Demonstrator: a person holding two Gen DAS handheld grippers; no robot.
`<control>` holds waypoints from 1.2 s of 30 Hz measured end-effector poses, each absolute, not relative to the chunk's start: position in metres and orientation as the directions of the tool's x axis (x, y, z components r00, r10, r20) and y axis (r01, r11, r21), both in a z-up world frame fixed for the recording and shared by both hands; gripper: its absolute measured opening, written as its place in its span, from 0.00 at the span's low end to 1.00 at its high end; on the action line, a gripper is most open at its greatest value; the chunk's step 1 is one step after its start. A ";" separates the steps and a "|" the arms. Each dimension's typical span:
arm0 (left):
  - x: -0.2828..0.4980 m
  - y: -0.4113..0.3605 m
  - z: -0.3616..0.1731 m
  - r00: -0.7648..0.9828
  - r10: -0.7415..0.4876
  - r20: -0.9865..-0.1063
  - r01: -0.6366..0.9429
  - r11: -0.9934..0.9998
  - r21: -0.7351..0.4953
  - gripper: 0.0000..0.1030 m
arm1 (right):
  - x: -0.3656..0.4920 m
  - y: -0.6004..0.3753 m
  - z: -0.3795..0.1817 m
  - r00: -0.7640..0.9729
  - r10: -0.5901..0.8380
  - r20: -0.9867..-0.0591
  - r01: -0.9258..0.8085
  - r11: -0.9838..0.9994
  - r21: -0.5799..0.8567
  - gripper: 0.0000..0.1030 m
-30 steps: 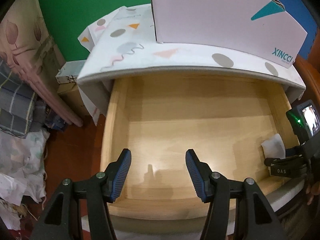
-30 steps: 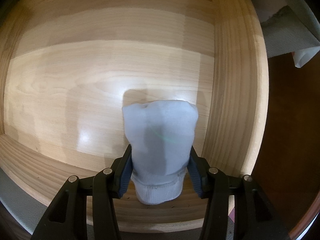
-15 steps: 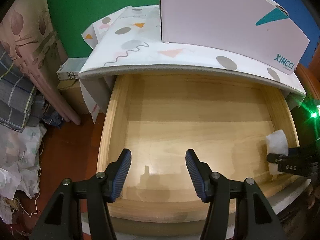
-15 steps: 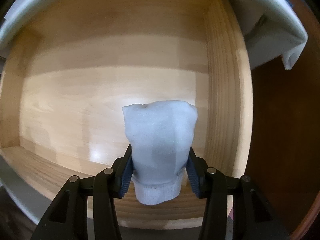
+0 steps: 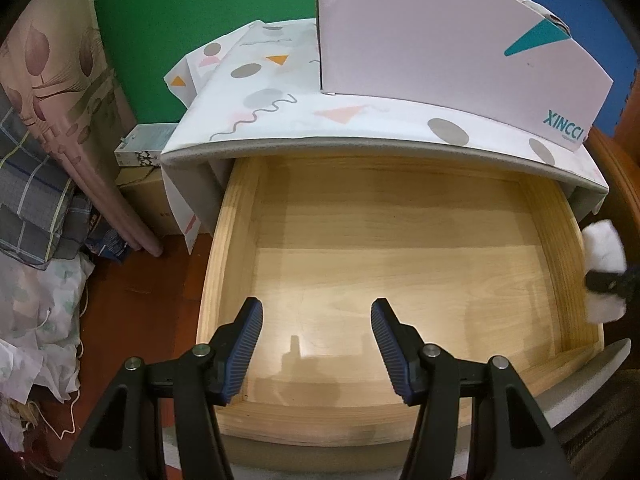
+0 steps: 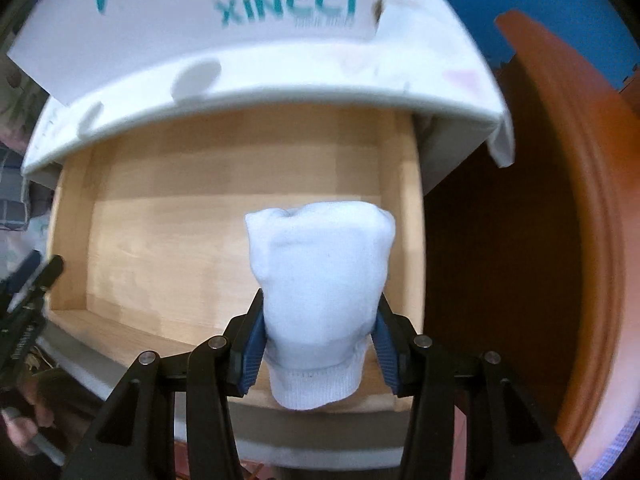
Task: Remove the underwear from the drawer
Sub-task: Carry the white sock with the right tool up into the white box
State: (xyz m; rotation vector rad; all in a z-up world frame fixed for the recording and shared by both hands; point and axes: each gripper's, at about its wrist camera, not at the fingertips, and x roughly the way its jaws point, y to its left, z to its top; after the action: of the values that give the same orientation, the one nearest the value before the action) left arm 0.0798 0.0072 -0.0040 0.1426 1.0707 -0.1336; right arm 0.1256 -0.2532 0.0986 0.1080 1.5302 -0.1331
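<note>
At 9 o'clock in the left wrist view, folded plaid bedding [image 5: 28, 208] and a pink floral curtain [image 5: 52, 80] stand beside a green wall [image 5: 192, 16].

The wooden drawer [image 5: 236, 240] is pulled out beneath a top covered with a patterned cloth [image 5: 280, 108]. 1 white box [image 5: 440, 40] marked XINCCI stands on that cloth at 12 o'clock. No item lies on the visible drawer floor.

The left gripper [image 5: 316, 344] occupies 6 o'clock, above the front part of the drawer. Its jaws are spread apart, with nothing between the 2 blue ribbed pads [image 5: 244, 344].

At 3 o'clock in the same view, the white underwear [image 5: 602, 248] is over the drawer's right wall, with a dark part of the other gripper across it.

In the right wrist view, the right gripper [image 6: 318, 344] is clamped on the underwear [image 6: 320, 280]: both pads press its sides, the ribbed waistband is nearest the camera, and the rounded end points to 12 o'clock. The bundle is clear of the drawer floor, near the right wall. A brown wooden panel [image 6: 560, 200] fills 3 o'clock.
</note>
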 end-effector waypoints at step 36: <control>0.081 0.015 0.001 0.497 -0.047 -0.867 0.136 0.990 0.025 0.56 | 0.297 -0.180 0.263 0.336 -0.005 -0.942 0.082 0.996 0.024 0.44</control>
State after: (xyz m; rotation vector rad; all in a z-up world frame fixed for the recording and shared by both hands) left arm 0.0810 0.0153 0.0012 0.0942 1.0453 -0.1111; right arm 0.2967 -0.1803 0.2628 0.0715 1.2267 -0.0568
